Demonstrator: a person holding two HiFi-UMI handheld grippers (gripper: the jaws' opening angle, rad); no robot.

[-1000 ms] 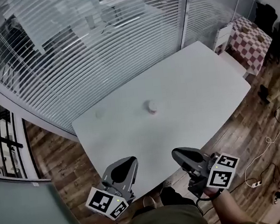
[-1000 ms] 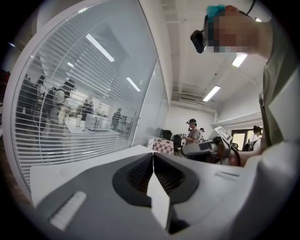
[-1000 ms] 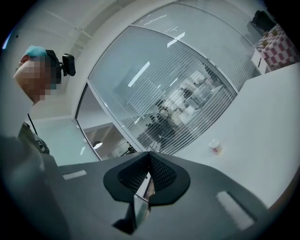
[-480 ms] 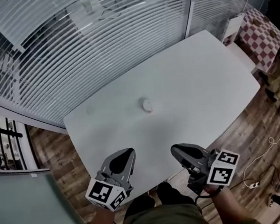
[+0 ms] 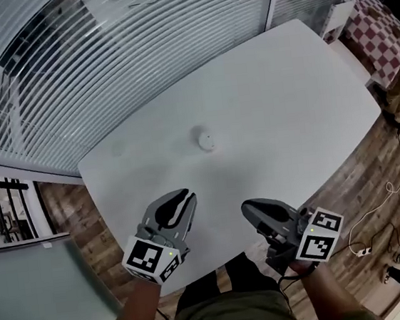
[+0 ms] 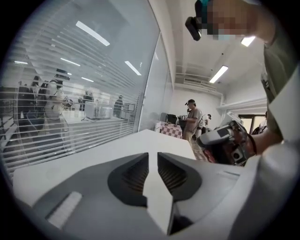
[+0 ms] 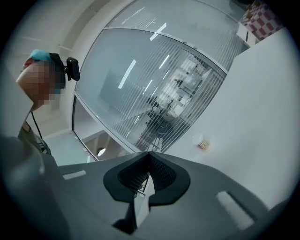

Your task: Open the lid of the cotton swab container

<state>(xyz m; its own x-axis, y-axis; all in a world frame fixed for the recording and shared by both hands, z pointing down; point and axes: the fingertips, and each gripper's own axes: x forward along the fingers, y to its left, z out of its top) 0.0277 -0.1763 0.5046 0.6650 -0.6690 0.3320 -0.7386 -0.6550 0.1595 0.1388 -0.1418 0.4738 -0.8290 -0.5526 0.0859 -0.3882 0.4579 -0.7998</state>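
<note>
The cotton swab container (image 5: pixel 205 140) is a small round white tub standing alone near the middle of the white table (image 5: pixel 286 96); its lid looks closed. It also shows small and far off in the right gripper view (image 7: pixel 202 142). My left gripper (image 5: pixel 182 196) hovers over the table's near edge, well short of the container. Its jaws have just been opening and stand a narrow gap apart (image 6: pixel 153 159) with nothing between them. My right gripper (image 5: pixel 248 207) is beside it at the near edge, shut and empty (image 7: pixel 149 155).
A glass wall with slatted blinds (image 5: pixel 137 48) runs behind the table. Wooden floor surrounds it, with a checked seat (image 5: pixel 385 20) at the far right and cables (image 5: pixel 371 247) on the floor. People stand far off (image 6: pixel 192 119) in the left gripper view.
My left gripper has moved forward over the table's near edge and its jaws have parted slightly. The right gripper has shifted a little forward, still shut.
</note>
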